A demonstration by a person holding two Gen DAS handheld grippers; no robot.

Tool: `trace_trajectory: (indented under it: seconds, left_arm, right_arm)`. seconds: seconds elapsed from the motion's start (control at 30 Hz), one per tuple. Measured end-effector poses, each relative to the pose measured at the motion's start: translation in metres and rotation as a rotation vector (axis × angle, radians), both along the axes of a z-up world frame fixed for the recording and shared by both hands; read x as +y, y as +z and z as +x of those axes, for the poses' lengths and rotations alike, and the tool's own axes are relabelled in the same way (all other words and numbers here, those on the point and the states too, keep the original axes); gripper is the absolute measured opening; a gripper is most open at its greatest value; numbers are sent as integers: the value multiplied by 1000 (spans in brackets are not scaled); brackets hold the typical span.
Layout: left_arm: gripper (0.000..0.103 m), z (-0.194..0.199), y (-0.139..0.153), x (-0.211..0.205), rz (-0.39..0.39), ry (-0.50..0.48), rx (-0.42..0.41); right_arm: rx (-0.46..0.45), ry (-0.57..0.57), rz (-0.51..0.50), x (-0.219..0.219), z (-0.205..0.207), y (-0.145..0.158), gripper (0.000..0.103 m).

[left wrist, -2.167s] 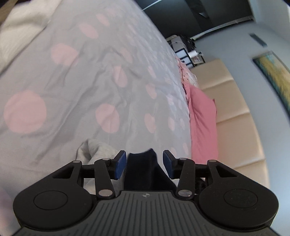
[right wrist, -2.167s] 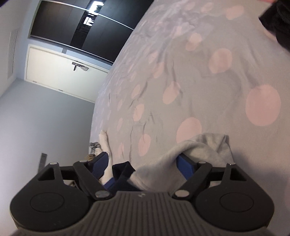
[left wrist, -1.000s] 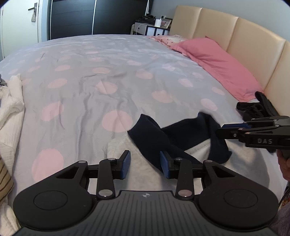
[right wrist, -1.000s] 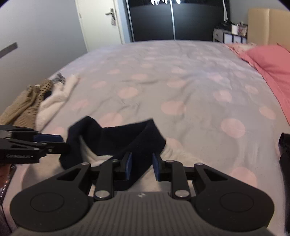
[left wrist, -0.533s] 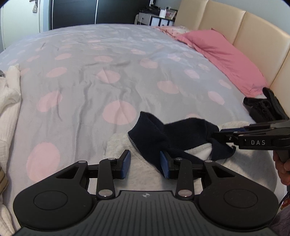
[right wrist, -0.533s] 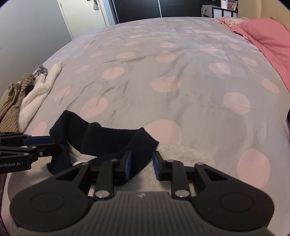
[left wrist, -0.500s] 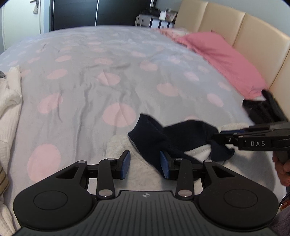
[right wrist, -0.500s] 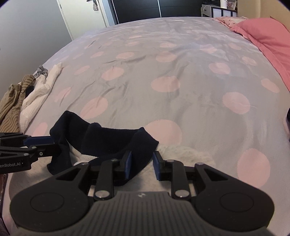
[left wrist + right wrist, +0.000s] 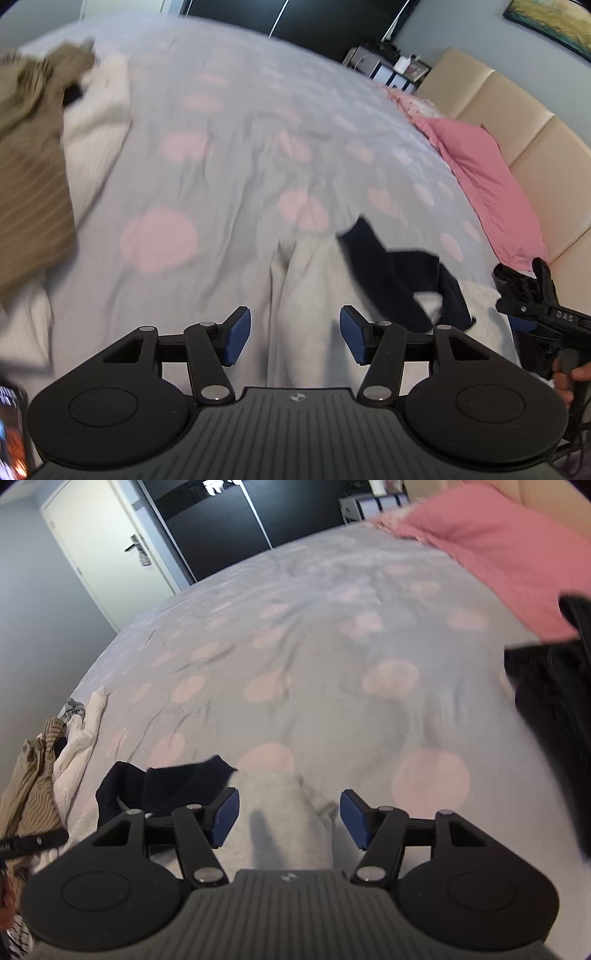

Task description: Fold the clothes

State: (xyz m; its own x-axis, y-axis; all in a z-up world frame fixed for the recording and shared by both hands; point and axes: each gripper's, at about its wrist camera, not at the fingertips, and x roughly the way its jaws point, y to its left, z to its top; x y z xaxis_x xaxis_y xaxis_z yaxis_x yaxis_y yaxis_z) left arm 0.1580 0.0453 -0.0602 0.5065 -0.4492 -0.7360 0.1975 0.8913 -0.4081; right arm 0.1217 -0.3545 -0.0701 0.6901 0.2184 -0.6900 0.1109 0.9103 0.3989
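A light grey garment [image 9: 314, 295] with a navy band [image 9: 399, 273] lies on the spotted bedcover near the front edge. My left gripper [image 9: 295, 332] hovers over the garment's left part. Its jaws are opening, and the grey cloth shows in the gap below, untouched by the blue pads. My right gripper [image 9: 290, 818] is also opening over the grey garment [image 9: 284, 812], its pads clear of the cloth, with the navy band [image 9: 166, 786] to its left. Each gripper shows at the edge of the other's view: the right gripper [image 9: 517, 314] and the left gripper [image 9: 55, 838].
A brown striped garment [image 9: 29, 166] and a white one [image 9: 99, 110] are piled at the bed's left. A black garment [image 9: 546, 701] lies at the right below the pink pillow [image 9: 487, 177] and beige headboard [image 9: 535, 147]. A white door [image 9: 103, 554] stands beyond the bed.
Both grippers let go of the navy band and their jaws widened. The left one swung left and the right one right, each rolling; the garment now rests on the bed.
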Motion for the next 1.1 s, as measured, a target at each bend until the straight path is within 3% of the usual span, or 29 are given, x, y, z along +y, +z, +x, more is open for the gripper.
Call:
trace_trajectory:
  seconds: [0.07, 0.13, 0.2, 0.37, 0.53, 0.73, 0.9, 0.97, 1.0, 1.1]
  left_arm:
    - [45, 1, -3, -1, -16, -27, 8]
    - [30, 3, -4, -5, -13, -48, -5]
    - [18, 5, -3, -9, 1, -63, -28]
    - [13, 4, 5, -26, 22, -89, -103]
    - [14, 21, -18, -26, 62, -61, -16]
    - [22, 23, -23, -27, 71, -63, -28]
    - [36, 12, -8, -17, 74, -37, -66]
    - [56, 6, -3, -11, 60, -21, -69]
    - [57, 4, -4, -8, 41, -18, -61]
    - [62, -2, -10, -1, -4, -17, -1]
  right_arm:
    - [18, 5, 49, 1, 1, -7, 59]
    - [33, 28, 23, 10, 1, -7, 32]
    - [22, 41, -23, 16, -2, -4, 21]
    - [10, -66, -52, 7, -12, -5, 17]
    - [70, -59, -43, 5, -3, -29, 17]
    - [116, -75, 7, -2, 0, -47, 20]
    - [65, -72, -26, -4, -11, -30, 46]
    - [48, -71, -8, -9, -19, -25, 53]
    - [50, -75, 13, -12, -23, -25, 63]
    - [71, -82, 87, -23, -35, -26, 74]
